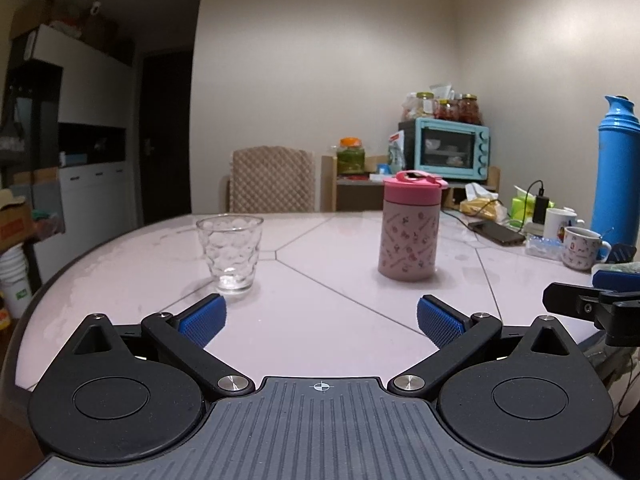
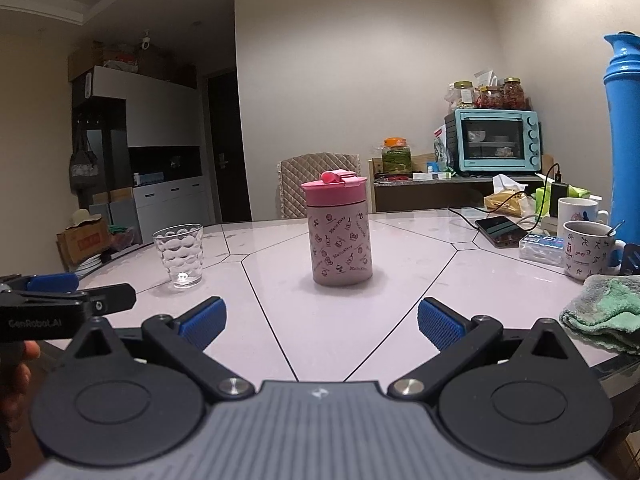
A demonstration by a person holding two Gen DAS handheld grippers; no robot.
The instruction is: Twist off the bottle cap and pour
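A squat pink bottle [image 1: 409, 236] [image 2: 340, 240] with cartoon prints stands upright on the pale table, its pink cap [image 1: 414, 188] [image 2: 334, 189] on. An empty dimpled glass [image 1: 231, 254] [image 2: 180, 255] stands to its left. My left gripper [image 1: 322, 322] hovers near the table's front edge, open, nothing between its blue pads; the glass is ahead to its left, the bottle ahead to its right. My right gripper [image 2: 322, 322] is open too, with the bottle straight ahead and apart from it. Each gripper shows at the edge of the other's view.
At the right of the table [image 2: 400, 300] stand a tall blue thermos [image 2: 624, 140], two mugs [image 2: 588, 250], a phone on a cable [image 2: 500, 231] and a green cloth [image 2: 604, 308]. A chair [image 2: 318, 184] and a shelf with a teal oven [image 2: 496, 140] stand behind.
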